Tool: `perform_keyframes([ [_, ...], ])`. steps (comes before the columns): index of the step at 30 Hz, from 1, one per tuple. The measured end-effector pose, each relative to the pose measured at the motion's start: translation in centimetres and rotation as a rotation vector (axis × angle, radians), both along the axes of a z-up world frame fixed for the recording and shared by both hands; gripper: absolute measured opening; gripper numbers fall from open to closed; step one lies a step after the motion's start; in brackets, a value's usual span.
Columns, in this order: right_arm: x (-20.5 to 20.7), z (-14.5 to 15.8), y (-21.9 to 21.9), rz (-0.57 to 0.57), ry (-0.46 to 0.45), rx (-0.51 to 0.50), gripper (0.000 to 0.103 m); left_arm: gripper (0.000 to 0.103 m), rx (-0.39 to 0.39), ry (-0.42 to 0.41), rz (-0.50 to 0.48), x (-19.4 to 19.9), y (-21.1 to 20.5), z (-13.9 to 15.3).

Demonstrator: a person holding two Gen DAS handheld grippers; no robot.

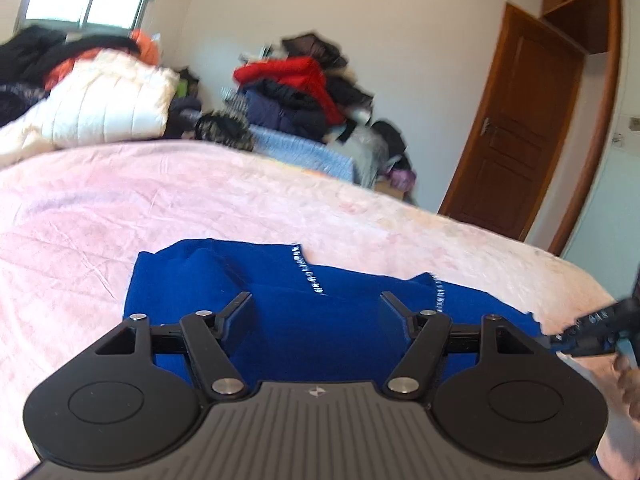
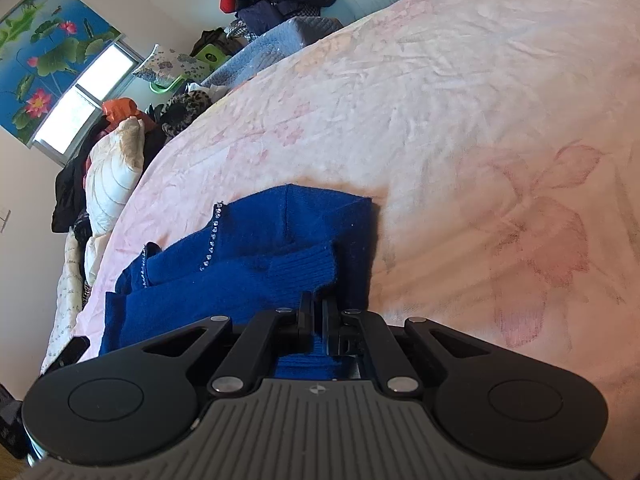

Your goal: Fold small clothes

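A royal-blue knit garment (image 1: 280, 300) with lines of small rhinestones lies partly folded on the pink bedspread (image 1: 120, 208). My left gripper (image 1: 316, 306) hovers over its near part with the jaws wide apart and nothing between them. In the right wrist view the same blue garment (image 2: 256, 248) shows a ribbed cuff folded across its top. My right gripper (image 2: 317, 312) is shut on the garment's near edge, with blue fabric pinched between the pads. The right gripper also shows at the far right of the left wrist view, with part of a hand below it.
A white quilted pillow (image 1: 108, 108) and dark clothes lie at the bed's far left. A heap of red and dark clothing (image 1: 304, 92) sits beyond the bed's far edge. A brown wooden door (image 1: 516, 140) stands at the right. The bedspread (image 2: 460, 120) stretches bare to the right of the garment.
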State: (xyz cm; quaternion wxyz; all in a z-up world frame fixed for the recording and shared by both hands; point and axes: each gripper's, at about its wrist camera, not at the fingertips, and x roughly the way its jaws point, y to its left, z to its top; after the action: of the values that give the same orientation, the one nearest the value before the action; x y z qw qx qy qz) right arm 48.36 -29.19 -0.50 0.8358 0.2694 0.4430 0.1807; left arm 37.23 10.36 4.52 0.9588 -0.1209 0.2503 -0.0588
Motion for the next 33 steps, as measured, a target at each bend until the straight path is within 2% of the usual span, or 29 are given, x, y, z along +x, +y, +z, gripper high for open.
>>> perform_keyframes([
  [1,0.1,0.1,0.0,0.000,0.002,-0.003,0.006,0.075,0.007,0.051,-0.009,1.7,0.3,-0.1],
  [4,0.1,0.2,0.0,-0.007,0.001,-0.009,0.006,0.075,0.105,0.233,0.015,6.2,1.1,-1.9],
  [5,0.1,0.1,0.0,-0.008,0.001,-0.012,0.006,0.075,0.126,0.269,0.016,7.1,1.5,-2.8],
  [6,0.1,0.1,-0.1,-0.009,0.000,-0.011,0.006,0.075,0.166,0.232,0.025,7.0,1.5,-3.0],
  [8,0.2,0.0,-0.1,-0.010,0.001,-0.021,0.004,0.076,0.229,0.240,0.022,7.3,1.4,-3.5],
  [10,0.3,-0.1,-0.2,-0.009,0.002,-0.022,0.002,0.077,0.239,0.237,0.012,7.3,1.6,-3.7],
  [12,0.4,-0.2,0.0,-0.006,-0.008,-0.048,0.009,0.078,0.269,0.220,0.007,7.1,1.4,-4.0],
  [16,0.3,-0.2,-0.4,-0.033,0.003,-0.024,0.007,0.079,0.286,0.200,0.008,6.8,1.2,-3.9],
  [18,-1.0,1.1,-0.7,-0.078,-0.054,-0.042,0.011,0.077,0.312,0.177,0.039,5.5,0.9,-3.3],
  [20,-2.9,2.9,-0.5,-0.092,-0.141,-0.083,0.017,0.078,0.366,0.116,0.038,3.1,0.0,-2.5],
  [22,-4.2,4.2,0.7,-0.028,-0.200,-0.106,0.017,0.078,0.416,0.072,-0.027,1.0,-1.2,-2.1],
  [26,-4.3,4.0,4.9,0.127,-0.194,-0.174,0.017,0.078,0.524,0.063,-0.100,-0.2,-3.7,-2.8],
  [27,-4.0,3.6,5.6,0.137,-0.184,-0.203,0.017,0.078,0.522,0.082,-0.101,0.1,-3.7,-3.1],
  [29,-3.3,2.2,6.8,0.164,-0.135,-0.286,0.019,0.079,0.465,0.131,-0.094,0.8,-3.1,-3.5],
  [30,-3.3,1.5,7.0,0.172,-0.129,-0.317,0.015,0.079,0.421,0.146,-0.094,1.0,-2.4,-3.5],
  [31,-3.7,1.2,6.7,0.171,-0.147,-0.301,0.010,0.080,0.383,0.159,-0.094,1.2,-1.8,-3.6],
  [33,-3.8,1.0,5.7,0.157,-0.114,-0.249,0.008,0.084,0.351,0.150,-0.090,1.2,-1.0,-4.1],
])
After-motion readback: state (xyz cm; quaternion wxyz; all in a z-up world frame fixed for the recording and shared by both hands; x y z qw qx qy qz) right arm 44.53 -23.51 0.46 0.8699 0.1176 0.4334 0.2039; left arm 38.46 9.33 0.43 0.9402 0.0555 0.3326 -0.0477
